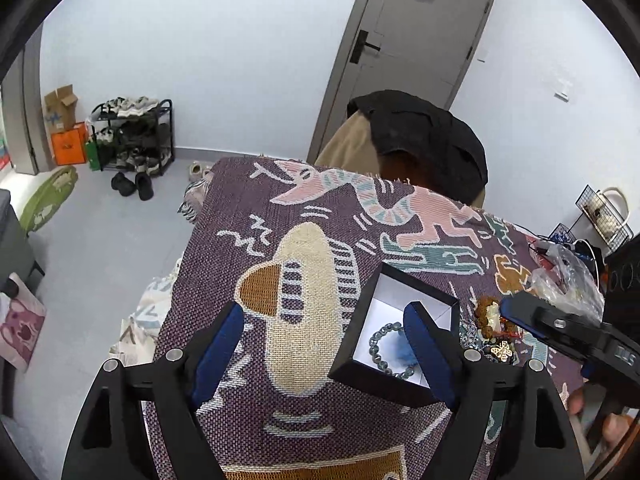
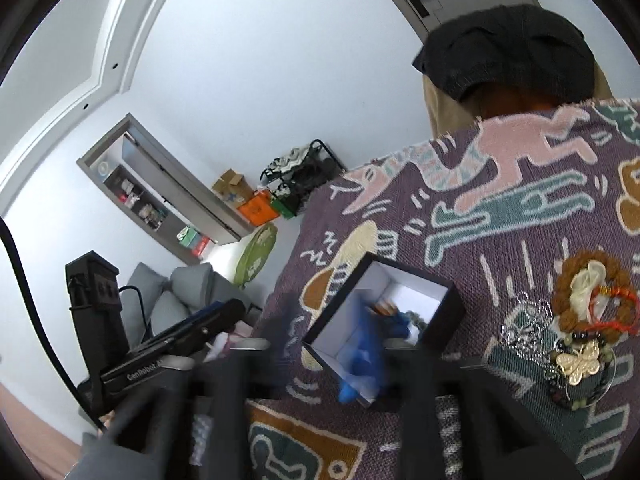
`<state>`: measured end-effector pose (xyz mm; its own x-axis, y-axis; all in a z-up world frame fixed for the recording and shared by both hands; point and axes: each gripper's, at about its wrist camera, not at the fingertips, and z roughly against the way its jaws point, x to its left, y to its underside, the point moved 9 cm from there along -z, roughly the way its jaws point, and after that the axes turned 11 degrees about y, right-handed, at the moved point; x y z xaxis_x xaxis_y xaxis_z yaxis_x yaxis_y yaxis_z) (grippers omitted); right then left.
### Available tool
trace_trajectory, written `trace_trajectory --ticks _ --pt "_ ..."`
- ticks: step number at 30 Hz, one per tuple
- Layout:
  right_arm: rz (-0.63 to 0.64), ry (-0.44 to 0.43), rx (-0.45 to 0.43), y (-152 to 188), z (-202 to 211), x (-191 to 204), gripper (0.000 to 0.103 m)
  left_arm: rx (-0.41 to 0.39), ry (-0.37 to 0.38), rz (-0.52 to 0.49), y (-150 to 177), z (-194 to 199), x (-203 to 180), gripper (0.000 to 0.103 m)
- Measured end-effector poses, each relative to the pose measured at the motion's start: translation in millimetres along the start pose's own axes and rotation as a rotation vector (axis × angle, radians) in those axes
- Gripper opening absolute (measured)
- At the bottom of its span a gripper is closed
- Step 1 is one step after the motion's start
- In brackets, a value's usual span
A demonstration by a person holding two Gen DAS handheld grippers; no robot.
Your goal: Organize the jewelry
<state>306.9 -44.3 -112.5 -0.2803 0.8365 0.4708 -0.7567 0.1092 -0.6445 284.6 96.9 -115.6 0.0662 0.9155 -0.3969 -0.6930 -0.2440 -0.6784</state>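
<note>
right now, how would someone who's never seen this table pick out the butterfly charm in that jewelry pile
Start at the purple patterned cloth and find the open black box lined in white. Right of the box lies a heap of jewelry, topped by a ring of brown beads. The butterfly charm sits at the near end of that heap: it is the only flat, pale gold, winged piece among round beads and a silvery chain.

Your left gripper [image 1: 324, 340] points down at a slant, its jaws spread wide with nothing pressed between the blue pads [image 1: 218, 354]. Your right gripper [image 1: 520, 312] reaches in from the right, tilted downward, with your fingers [image 1: 592, 412] wrapped on its handle. In the right wrist view its own jaws are blurred; they stand apart and grip nothing. The left gripper [image 2: 192, 332] shows there at the left, pointing up and to the right.
</note>
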Motion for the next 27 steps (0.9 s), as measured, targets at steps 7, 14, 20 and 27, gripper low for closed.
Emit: trace_trajectory --ticks 7,14,20,27 --pt "-0.060 0.060 -0.038 4.7 33.1 -43.7 0.068 0.010 0.040 -0.023 2.5 -8.6 -23.7 0.083" --pt "-0.132 0.143 -0.067 10.9 72.5 -99.1 0.068 0.024 0.106 -0.075 6.9 -20.6 -69.2 0.082" --pt "-0.171 0.164 -0.074 16.5 90.8 -127.9 0.068 0.050 0.148 -0.129 14.5 -31.8 -109.5 0.082" --pt "-0.206 0.184 -0.070 24.1 95.6 -153.7 0.065 0.081 0.187 -0.213 23.3 -44.3 -151.0 0.082"
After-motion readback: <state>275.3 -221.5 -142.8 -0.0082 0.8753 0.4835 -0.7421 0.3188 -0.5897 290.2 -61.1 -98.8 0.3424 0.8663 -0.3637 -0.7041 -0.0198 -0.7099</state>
